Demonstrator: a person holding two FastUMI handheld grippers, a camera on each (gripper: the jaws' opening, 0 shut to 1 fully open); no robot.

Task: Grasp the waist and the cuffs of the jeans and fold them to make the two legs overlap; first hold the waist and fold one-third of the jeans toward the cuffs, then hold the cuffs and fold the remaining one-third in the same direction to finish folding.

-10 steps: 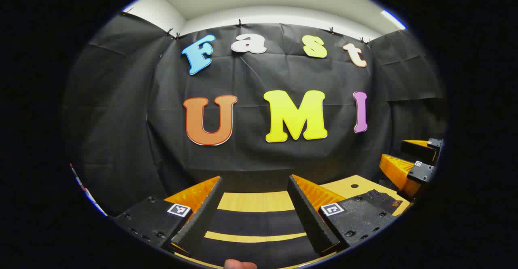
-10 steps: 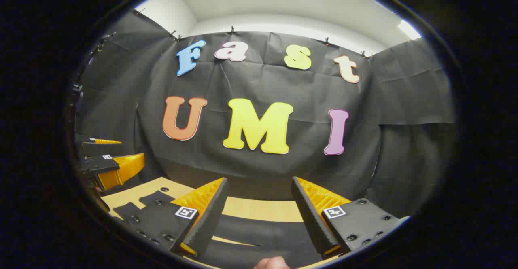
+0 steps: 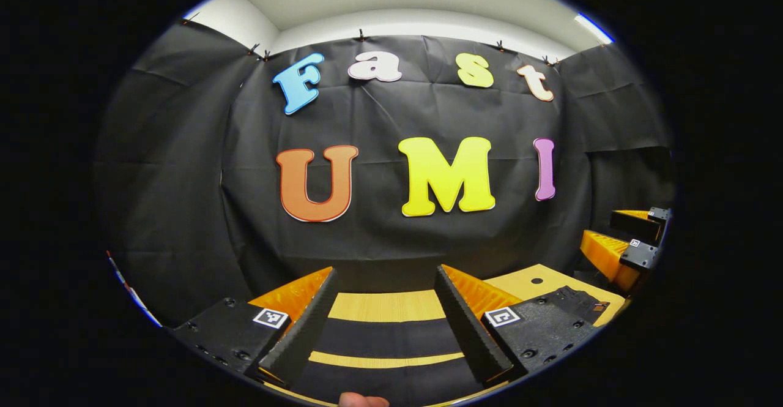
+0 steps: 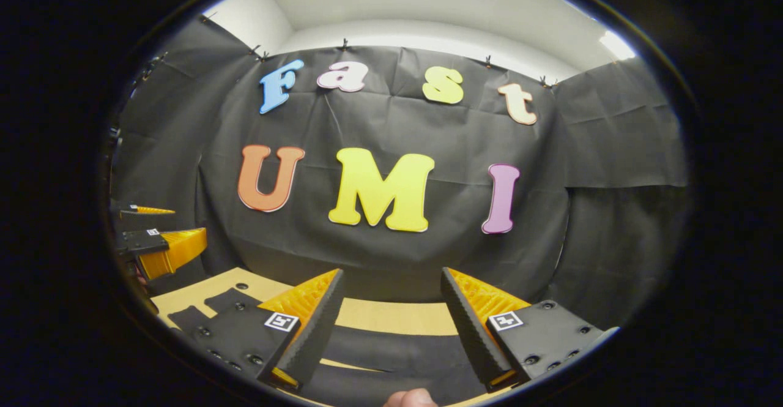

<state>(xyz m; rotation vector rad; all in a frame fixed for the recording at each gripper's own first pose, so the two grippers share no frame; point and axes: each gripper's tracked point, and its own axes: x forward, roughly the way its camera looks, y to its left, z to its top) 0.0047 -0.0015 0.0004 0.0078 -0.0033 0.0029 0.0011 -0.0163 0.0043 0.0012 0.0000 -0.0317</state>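
The left gripper (image 3: 385, 272) is held up in the air with its two fingers wide apart and nothing between them. Below it is a wooden table (image 3: 385, 305) with dark cloth (image 3: 385, 336) lying across it, maybe the jeans, but that is hard to tell. The right gripper (image 4: 391, 275) is spread apart too and holds nothing. A fingertip (image 4: 411, 398) peeks in at the bottom.
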